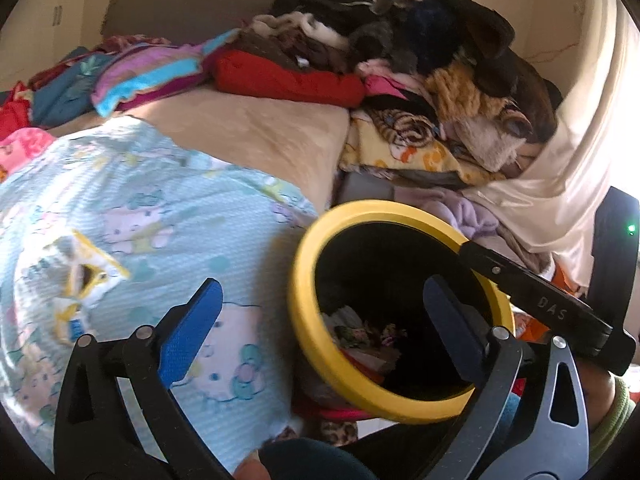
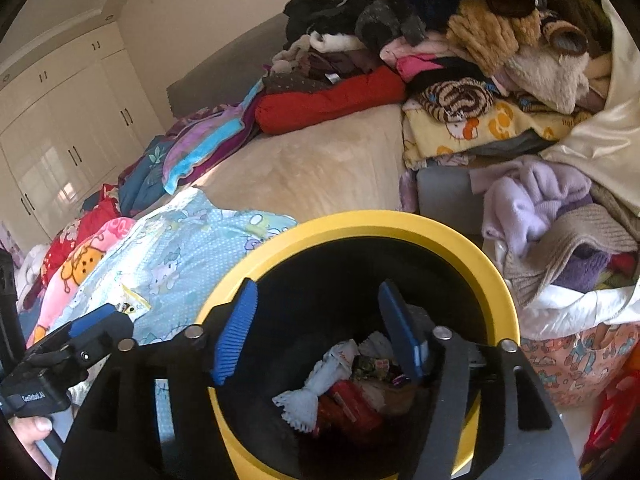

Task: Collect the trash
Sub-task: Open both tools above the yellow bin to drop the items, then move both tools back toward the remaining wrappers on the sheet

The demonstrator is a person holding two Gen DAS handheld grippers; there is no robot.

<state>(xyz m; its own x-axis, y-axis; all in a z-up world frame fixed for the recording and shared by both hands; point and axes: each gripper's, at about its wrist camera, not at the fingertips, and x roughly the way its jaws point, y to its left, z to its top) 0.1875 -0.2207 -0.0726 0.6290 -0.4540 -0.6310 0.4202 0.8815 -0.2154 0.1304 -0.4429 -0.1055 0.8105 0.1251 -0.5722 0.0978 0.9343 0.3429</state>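
my right gripper (image 2: pixel 316 340) hangs over the yellow-rimmed bin (image 2: pixel 496 280), jaws apart and empty — wrappers (image 2: pixel 340 384) lie inside. my left gripper (image 1: pixel 320 332) gapes wide, empty, straddling the rim. one yellow wrapper (image 1: pixel 80 280) lies on the blue blanket (image 1: pixel 160 208) — clothes pile (image 1: pixel 420 60) crowds beyond.

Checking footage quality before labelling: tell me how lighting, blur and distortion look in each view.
Left wrist view: strong fisheye bending and dark corners; window glare washes out the cream curtain; the yellow-rimmed bin and blue cartoon sheet are motion-smeared. Right wrist view: sharper; trash inside the bin is readable; sunlight reflects off the wardrobe doors; the same curved edges.
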